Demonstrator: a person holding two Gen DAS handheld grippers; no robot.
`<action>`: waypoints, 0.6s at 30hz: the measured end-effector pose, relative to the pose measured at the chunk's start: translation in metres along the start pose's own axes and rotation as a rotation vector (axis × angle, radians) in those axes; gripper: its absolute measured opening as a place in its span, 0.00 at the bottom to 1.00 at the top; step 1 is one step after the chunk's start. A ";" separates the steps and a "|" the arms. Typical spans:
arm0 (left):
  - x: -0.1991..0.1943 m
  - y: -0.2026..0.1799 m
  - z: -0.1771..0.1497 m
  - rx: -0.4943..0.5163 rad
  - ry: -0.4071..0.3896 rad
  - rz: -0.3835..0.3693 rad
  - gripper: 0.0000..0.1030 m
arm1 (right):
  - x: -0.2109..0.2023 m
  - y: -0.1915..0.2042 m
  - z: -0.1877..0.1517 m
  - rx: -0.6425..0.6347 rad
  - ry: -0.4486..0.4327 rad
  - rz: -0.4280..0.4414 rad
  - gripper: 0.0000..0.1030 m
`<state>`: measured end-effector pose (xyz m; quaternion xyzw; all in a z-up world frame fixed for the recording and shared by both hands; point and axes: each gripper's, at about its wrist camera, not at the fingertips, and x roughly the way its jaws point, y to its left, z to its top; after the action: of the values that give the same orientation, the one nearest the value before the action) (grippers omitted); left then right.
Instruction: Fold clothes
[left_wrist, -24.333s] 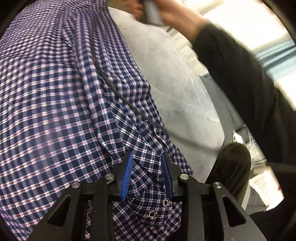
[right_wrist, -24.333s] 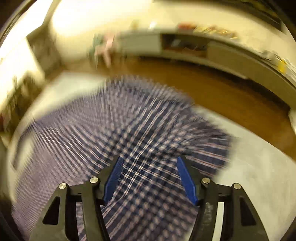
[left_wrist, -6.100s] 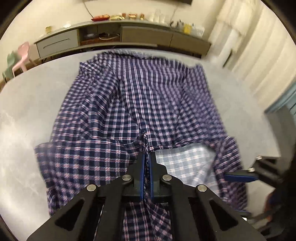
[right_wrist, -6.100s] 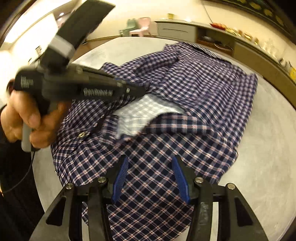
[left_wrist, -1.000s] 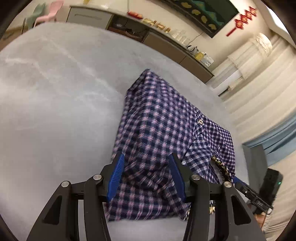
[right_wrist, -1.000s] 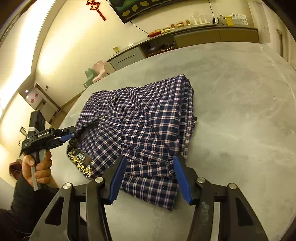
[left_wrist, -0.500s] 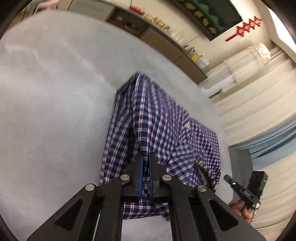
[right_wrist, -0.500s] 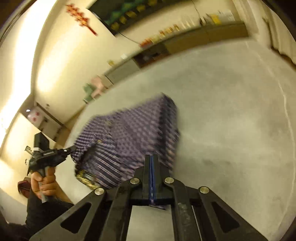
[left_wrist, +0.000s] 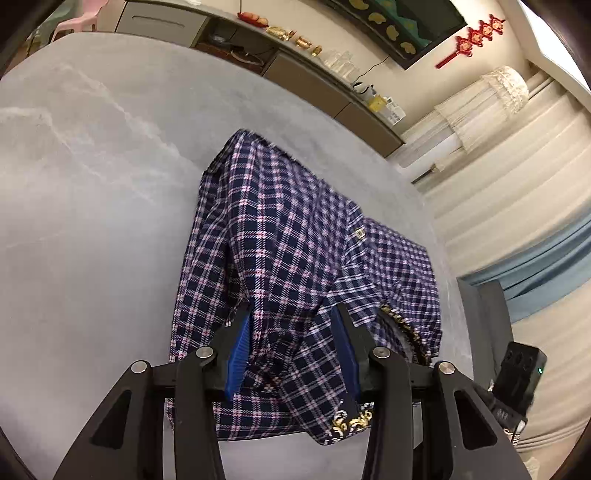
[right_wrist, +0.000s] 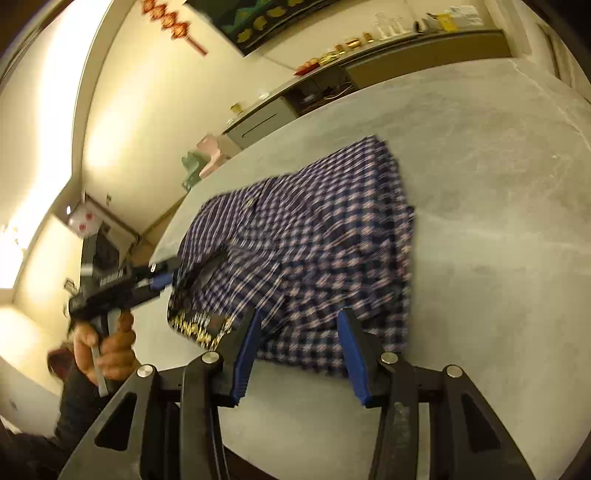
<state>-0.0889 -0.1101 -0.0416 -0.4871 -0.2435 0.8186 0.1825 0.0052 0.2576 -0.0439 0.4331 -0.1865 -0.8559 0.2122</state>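
Lying folded into a compact rectangle on the tabletop (left_wrist: 74, 229), the plaid shirt (left_wrist: 288, 258) sits between spread, empty fingers of left gripper (left_wrist: 291, 347) and right gripper (right_wrist: 301, 354), apparently for squaring its near edge.

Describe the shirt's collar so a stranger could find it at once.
Start at the grey marble-look table, where one folded navy, pink and white plaid shirt lies. Follow the shirt to its end nearest the table edge, by the open left gripper. The collar is the only part lined with black fabric bearing a gold ornate print; everything else is plaid.
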 end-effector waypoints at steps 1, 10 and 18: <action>0.003 0.000 0.000 -0.001 0.005 0.005 0.41 | 0.004 0.006 -0.001 -0.020 0.007 -0.006 0.45; 0.004 0.001 -0.003 0.025 0.012 0.012 0.40 | 0.043 0.055 -0.002 -0.186 0.054 -0.105 0.50; -0.011 0.015 0.000 -0.031 -0.016 -0.025 0.31 | 0.002 0.064 0.008 -0.228 -0.029 -0.158 0.11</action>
<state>-0.0850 -0.1277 -0.0424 -0.4804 -0.2634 0.8162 0.1832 0.0105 0.2038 -0.0092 0.4071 -0.0563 -0.8918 0.1892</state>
